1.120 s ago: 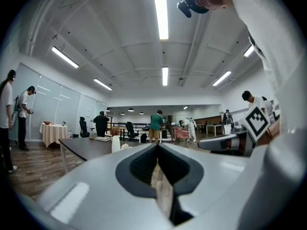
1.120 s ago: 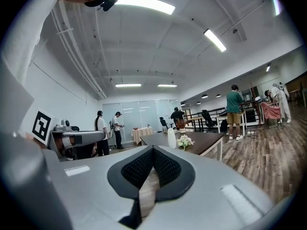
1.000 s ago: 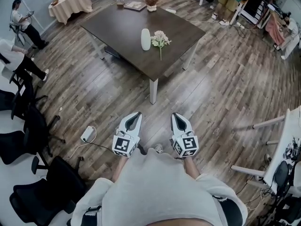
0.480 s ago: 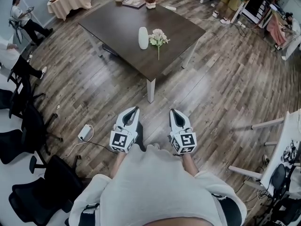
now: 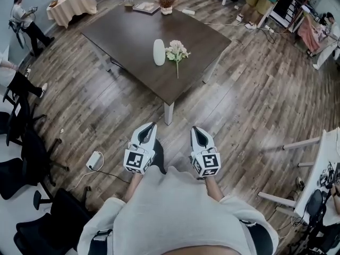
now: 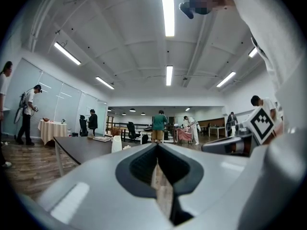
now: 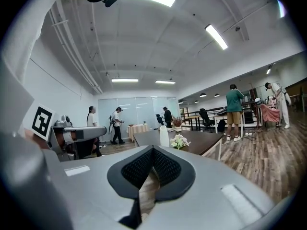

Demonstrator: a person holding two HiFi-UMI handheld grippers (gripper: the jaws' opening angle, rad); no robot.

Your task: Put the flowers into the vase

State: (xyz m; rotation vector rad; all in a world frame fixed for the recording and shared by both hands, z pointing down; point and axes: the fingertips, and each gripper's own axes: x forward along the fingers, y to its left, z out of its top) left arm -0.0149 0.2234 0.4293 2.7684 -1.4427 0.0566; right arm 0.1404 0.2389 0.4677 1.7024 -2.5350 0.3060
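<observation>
Shut, empty, level: 2 grippers short of the table (image 5: pixel 133 33).
Pressed tip to tip on the left gripper (image 6: pixel 157 145) and the right gripper (image 7: pixel 153 147) alike, nothing clamped (only floorboards through the slit behind the tips). Carried side by side, probably closed for want of anything within reach. From the head view: flowers (image 5: pixel 177 52) lying flat on the tabletop just beside the upright white vase (image 5: pixel 159 52), stem toward the near edge, well apart from both grippers. From the right gripper view only: blooms side-on, lower than the vase's mouth. Barely any blooms in the left gripper view.
</observation>
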